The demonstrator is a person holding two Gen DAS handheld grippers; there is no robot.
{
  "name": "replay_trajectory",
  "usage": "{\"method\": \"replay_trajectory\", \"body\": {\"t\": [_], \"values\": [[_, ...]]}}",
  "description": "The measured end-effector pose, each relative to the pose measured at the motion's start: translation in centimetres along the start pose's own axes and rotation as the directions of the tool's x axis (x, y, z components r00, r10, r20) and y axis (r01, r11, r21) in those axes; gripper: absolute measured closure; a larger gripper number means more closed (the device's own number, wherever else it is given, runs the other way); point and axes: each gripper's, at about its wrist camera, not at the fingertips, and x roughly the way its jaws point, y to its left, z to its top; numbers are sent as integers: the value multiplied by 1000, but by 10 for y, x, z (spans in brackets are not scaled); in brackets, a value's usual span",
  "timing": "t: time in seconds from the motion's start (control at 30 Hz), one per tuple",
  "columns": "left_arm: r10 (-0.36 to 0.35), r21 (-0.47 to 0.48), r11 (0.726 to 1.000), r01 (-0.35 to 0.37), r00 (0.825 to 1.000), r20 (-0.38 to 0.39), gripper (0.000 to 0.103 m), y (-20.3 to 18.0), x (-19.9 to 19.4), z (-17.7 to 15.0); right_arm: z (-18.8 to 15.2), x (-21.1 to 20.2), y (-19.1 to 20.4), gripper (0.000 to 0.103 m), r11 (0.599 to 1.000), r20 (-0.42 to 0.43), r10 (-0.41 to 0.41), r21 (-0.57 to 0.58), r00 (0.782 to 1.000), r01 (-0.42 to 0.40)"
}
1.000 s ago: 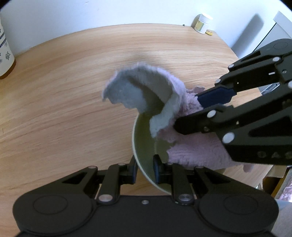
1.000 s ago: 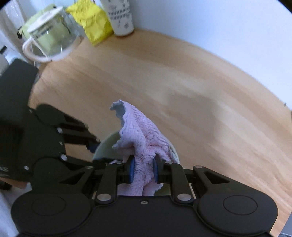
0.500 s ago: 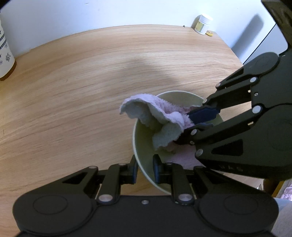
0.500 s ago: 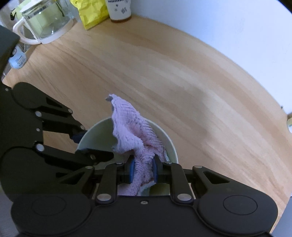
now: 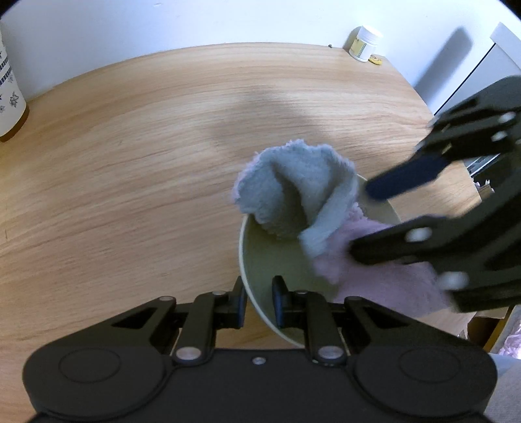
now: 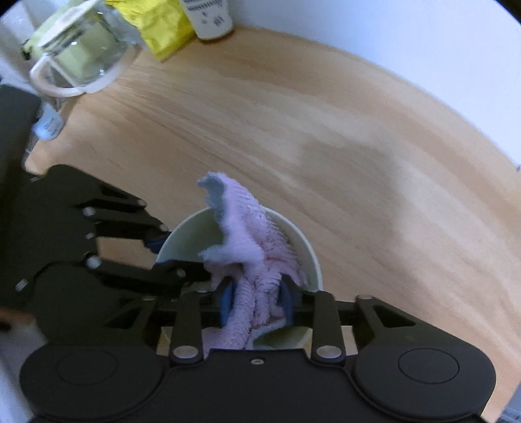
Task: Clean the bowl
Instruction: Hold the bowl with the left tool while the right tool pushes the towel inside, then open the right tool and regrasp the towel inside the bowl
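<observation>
A pale green bowl [image 5: 260, 260] stands on the wooden table. My left gripper [image 5: 259, 301] is shut on the bowl's near rim, one finger inside and one outside. My right gripper [image 6: 257, 301] is shut on a pink fluffy cloth [image 6: 257, 247] and holds it inside the bowl [image 6: 185, 237]. In the left wrist view the cloth [image 5: 293, 201] stands up over the bowl's far rim, and the right gripper [image 5: 368, 221] comes in from the right. In the right wrist view the left gripper [image 6: 169, 257] shows at the bowl's left rim.
The round wooden table [image 5: 130, 162] carries a small white jar [image 5: 363, 44] at its far right edge and a patterned white container [image 5: 8, 97] at the left. A glass jug [image 6: 81, 55], a yellow bag [image 6: 159, 26] and a small bottle [image 6: 49, 125] stand at the far side.
The right gripper has swung the cloth around inside the bowl, down and then back up, so the cloth now rises over the far rim. The left gripper has kept its hold on the rim.
</observation>
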Motion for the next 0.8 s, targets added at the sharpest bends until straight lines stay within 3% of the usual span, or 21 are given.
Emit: {"method": "replay_trajectory", "body": {"t": [0.07, 0.37, 0.5, 0.73, 0.8], "values": [[-2, 1, 1000, 2, 1000, -1, 87, 1, -1, 0, -3, -14, 0, 53, 1000, 9, -13, -28, 1000, 14], [-5, -4, 1000, 5, 1000, -3, 87, 1, -2, -1, -45, -42, -4, 53, 995, -23, -47, -92, 999, 44], [-9, -18, 1000, 9, 1000, -6, 87, 3, -1, 0, -66, -34, -10, 53, 999, -24, 48, 5, 999, -48], [-7, -28, 1000, 7, 1000, -9, 87, 3, -1, 0, -78, -21, -15, 54, 990, 13, 110, 90, 994, -111], [-9, -31, 999, 9, 1000, -9, 87, 4, 0, 1, -80, -19, -18, 62, 982, 35, 145, 121, 989, -148]]}}
